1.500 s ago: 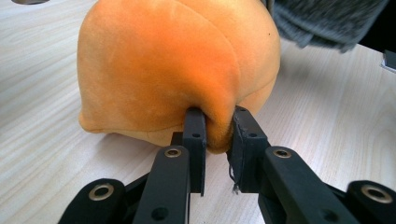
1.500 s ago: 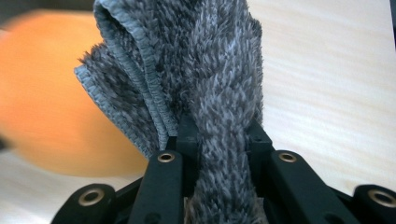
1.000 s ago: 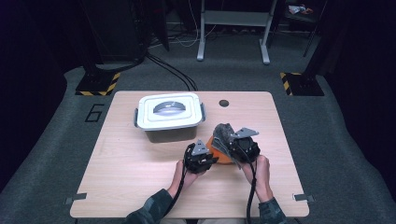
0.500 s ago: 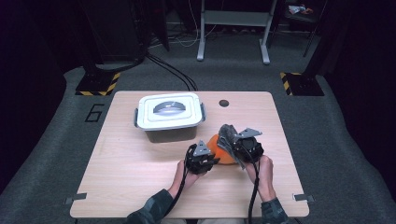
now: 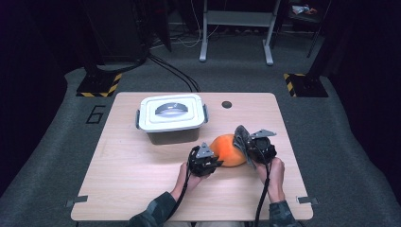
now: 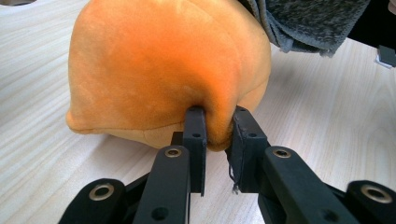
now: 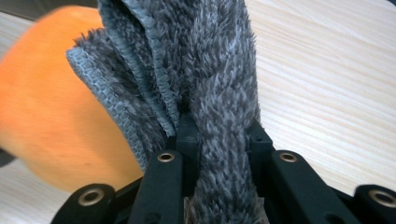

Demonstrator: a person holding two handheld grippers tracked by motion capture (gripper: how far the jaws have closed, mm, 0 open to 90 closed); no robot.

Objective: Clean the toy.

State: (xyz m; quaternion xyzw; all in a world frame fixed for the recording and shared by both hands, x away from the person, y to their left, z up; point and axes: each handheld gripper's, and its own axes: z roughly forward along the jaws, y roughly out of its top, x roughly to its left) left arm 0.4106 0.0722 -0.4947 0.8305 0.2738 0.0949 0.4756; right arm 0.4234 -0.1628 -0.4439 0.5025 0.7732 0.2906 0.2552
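Pinching a fold of the orange plush toy (image 6: 163,70), the left gripper (image 6: 215,126) holds it; the right gripper (image 7: 219,133) is clamped on a grey fleecy cloth (image 7: 205,70).

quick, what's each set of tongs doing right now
Left tongs: closed, pinching a fold of the orange plush toy.
Right tongs: closed on the grey cloth.
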